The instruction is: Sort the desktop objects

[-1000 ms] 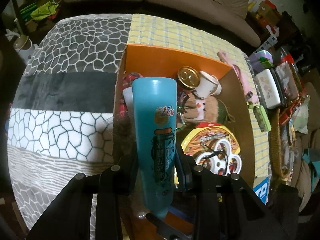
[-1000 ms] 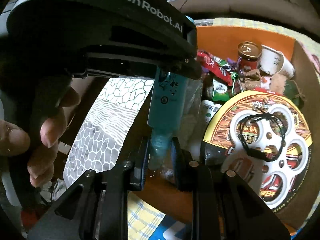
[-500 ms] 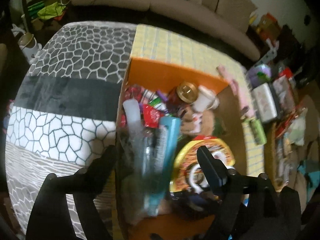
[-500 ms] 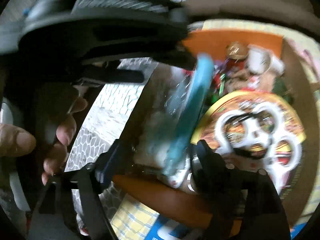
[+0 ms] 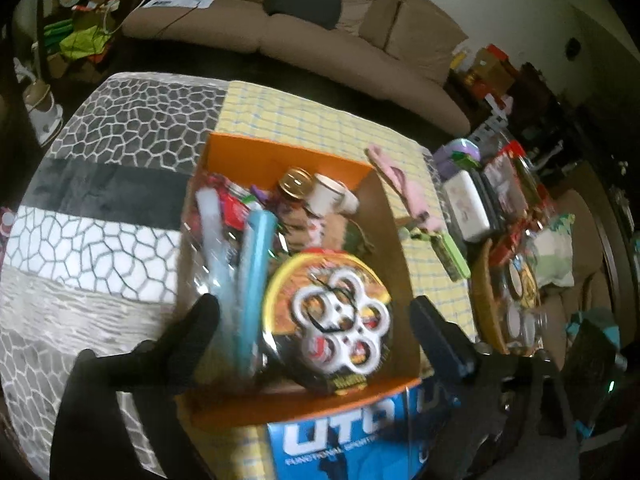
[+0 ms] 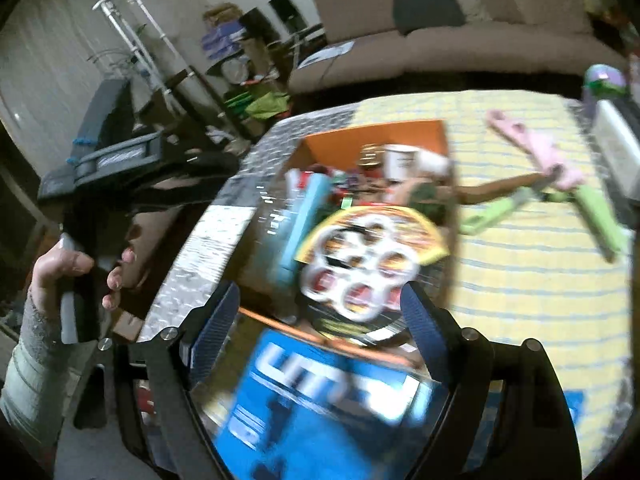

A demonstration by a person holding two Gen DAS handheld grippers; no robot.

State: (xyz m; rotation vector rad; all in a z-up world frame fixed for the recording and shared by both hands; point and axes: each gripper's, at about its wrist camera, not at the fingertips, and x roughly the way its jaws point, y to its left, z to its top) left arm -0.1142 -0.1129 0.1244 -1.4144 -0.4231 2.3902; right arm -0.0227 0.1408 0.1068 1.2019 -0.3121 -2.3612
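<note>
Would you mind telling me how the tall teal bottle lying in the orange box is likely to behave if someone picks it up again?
The teal bottle looks like smooth plastic, so it may slip between pads. It is long and narrow, so held near one end it would probably swing. It leans on clutter in the orange box, so lifting it may shift its neighbours.

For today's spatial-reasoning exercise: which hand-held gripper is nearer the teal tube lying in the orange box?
Left. The left hand-held gripper hangs opening directly over the teal tube; the right hand-held gripper, also opening, sits nearer the box's front wall.
</note>
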